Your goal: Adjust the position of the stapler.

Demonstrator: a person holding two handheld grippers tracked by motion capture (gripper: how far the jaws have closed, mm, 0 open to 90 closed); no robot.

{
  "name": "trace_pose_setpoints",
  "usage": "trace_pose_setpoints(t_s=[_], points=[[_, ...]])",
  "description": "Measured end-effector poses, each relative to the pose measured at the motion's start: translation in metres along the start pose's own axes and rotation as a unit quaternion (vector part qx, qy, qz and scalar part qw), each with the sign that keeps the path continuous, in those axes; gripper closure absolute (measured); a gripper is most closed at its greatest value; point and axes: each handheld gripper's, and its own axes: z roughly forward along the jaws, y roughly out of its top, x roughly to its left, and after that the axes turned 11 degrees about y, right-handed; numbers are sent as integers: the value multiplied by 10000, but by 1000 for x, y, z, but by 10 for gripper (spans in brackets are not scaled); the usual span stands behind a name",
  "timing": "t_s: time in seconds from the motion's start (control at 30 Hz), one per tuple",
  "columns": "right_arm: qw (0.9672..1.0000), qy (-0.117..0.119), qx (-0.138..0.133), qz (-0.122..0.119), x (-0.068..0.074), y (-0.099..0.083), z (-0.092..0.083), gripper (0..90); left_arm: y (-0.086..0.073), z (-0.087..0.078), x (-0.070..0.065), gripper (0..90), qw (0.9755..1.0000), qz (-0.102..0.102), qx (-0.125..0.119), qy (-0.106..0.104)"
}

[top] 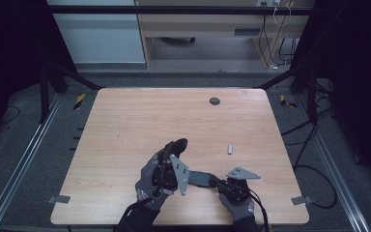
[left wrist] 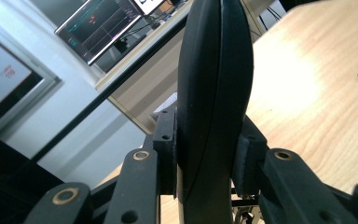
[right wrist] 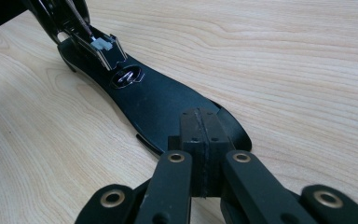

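Black cover [left wrist: 214,93] hides left jaws (edge-on).

On the worktop [top: 125,121], the left gripper [top: 176,147] held a black shell; the right gripper [top: 220,183] gripped a black plate [top: 200,179].

From above, my desk [top: 125,125] sits in dim, even light, while the floor and frame at both sides sink into near black. My hands throw only faint, soft shadows. The high view is small and grainy, with fine detail lost. Along my left claw [left wrist: 214,93] the wood glares pale where light strikes it, the black shell looms soft and close, and straight lines bend at the edges. Along my right claw [right wrist: 200,135] the grain is sharp and evenly lit.
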Motion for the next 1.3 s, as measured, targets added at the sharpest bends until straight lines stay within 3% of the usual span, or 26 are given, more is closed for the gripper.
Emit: trace_pose_setpoints(t_s=[0.13, 0.33, 0.5, 0.63, 0.77, 0.93, 1.1, 1.17, 1.3], points=[[10000, -4, -1, 4, 0, 0, 0, 900, -5, 0, 12, 675, 9991, -414, 14, 42], [10000, 12, -5, 8, 0, 0, 0, 900, -12, 0, 25, 678, 9958, -916, -1, 87], [10000, 21, -3, 9, 0, 0, 0, 900, -20, 1, 38, 682, 9898, -1416, 34, 159], [10000, 30, 5, 28, 0, 0, 0, 900, -25, 1, 44, 683, 9853, -1697, 18, 212], [10000, 28, 5, 34, 0, 0, 1, 900, -31, 1, 50, 686, 9793, -2005, 17, 276], [10000, 42, 8, 37, 0, 0, 1, 900, -41, 1, 63, 686, 9689, -2458, 70, 275], [10000, 39, 7, 40, 1, 0, 1, 900, -54, 3, 77, 685, 9545, -2968, 143, 245], [10000, 52, 11, 62, 1, 0, 1, 900, -58, 3, 81, 685, 9509, -3082, 159, 231], [10000, 45, 14, 45, 1, 0, 1, 900, -61, 3, 82, 685, 9460, -3229, 127, 263]])
